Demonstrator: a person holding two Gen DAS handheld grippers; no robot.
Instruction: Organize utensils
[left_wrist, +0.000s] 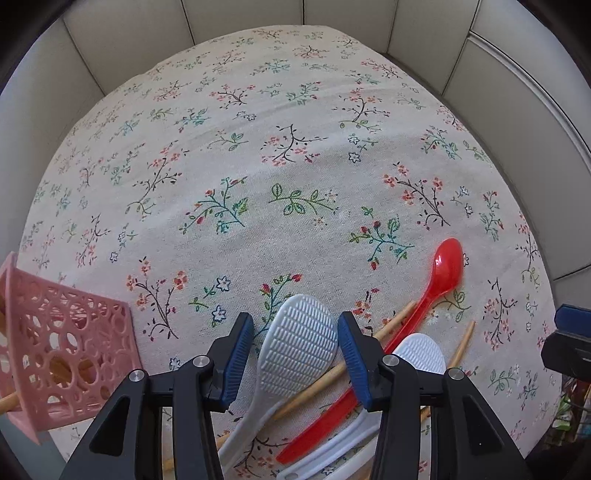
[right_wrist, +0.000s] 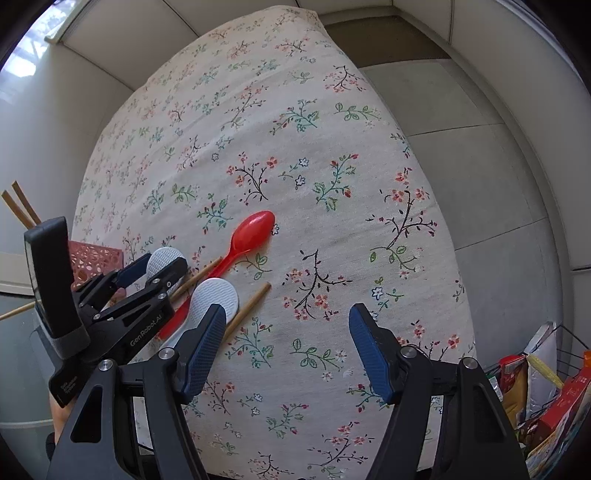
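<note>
A pile of utensils lies on the floral tablecloth: a red spoon, two white rice paddles and wooden chopsticks. My left gripper is open, its jaws on either side of the nearer white paddle, low over the pile. A pink perforated holder stands at the left with chopsticks in it. In the right wrist view my right gripper is open and empty above bare cloth, right of the red spoon, a paddle and the left gripper.
The holder also shows in the right wrist view, behind the left gripper. A wire basket with packaged goods stands off the table's right edge. Pale walls and floor surround the table.
</note>
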